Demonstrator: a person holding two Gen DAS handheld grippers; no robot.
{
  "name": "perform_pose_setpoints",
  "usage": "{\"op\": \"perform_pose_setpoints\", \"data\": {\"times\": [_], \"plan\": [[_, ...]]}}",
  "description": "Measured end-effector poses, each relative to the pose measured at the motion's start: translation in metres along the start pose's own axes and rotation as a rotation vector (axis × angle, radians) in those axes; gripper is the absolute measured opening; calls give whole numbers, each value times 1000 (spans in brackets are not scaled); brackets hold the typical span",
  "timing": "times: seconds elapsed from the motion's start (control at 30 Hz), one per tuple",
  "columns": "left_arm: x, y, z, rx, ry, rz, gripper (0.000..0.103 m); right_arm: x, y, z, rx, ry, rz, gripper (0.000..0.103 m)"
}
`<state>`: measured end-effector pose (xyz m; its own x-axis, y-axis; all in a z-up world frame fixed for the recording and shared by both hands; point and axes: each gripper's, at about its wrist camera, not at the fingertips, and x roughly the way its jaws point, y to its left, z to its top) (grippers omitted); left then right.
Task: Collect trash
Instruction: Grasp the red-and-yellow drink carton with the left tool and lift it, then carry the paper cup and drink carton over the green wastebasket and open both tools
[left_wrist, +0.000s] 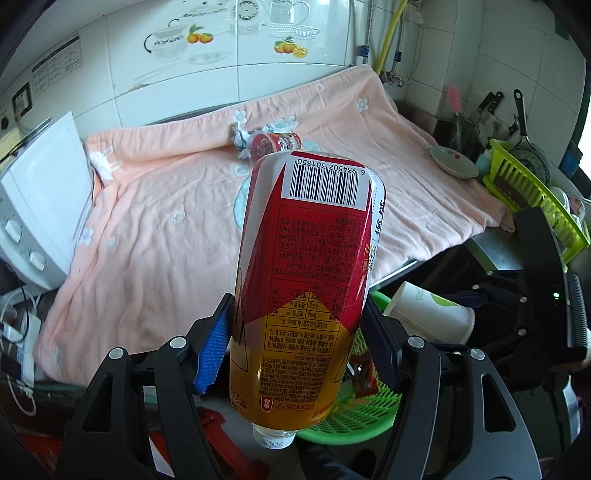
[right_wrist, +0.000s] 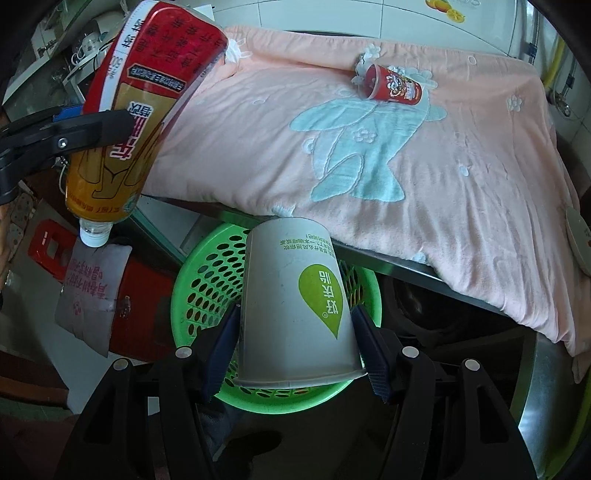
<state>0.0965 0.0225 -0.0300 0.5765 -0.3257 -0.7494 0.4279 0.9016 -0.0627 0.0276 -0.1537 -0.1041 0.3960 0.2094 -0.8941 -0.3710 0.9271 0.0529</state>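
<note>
My left gripper (left_wrist: 299, 332) is shut on a red and gold labelled plastic bottle (left_wrist: 306, 258), held cap down. The right wrist view shows this bottle (right_wrist: 140, 110) at the upper left, beside the counter edge. My right gripper (right_wrist: 295, 325) is shut on a white paper cup (right_wrist: 291, 302) with a green leaf mark, its rim toward the camera. The cup hangs right over a green perforated basket (right_wrist: 207, 280), which also shows under the bottle (left_wrist: 369, 406). A red printed cup (right_wrist: 393, 86) lies on its side on the pink blanket (right_wrist: 461, 166), with crumpled paper (right_wrist: 360, 72) touching it.
A white countertop oven (left_wrist: 37, 206) stands left of the blanket. At its right edge sits a small dish (left_wrist: 452, 162), then a green dish rack (left_wrist: 528, 192) with knives and pans behind. A red stool (right_wrist: 48, 251) and a grey bag (right_wrist: 92, 295) sit on the floor left of the basket.
</note>
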Motion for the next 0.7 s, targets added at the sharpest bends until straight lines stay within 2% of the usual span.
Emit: {"op": "perform_pose_setpoints", "data": {"times": [0.43, 0.7], "plan": [[-14, 7, -34, -127, 5, 12, 65, 7, 4, 1, -5, 7, -10, 60], [-12, 9, -47, -171, 20, 3, 65, 4, 3, 2, 0, -1, -16, 65]]}}
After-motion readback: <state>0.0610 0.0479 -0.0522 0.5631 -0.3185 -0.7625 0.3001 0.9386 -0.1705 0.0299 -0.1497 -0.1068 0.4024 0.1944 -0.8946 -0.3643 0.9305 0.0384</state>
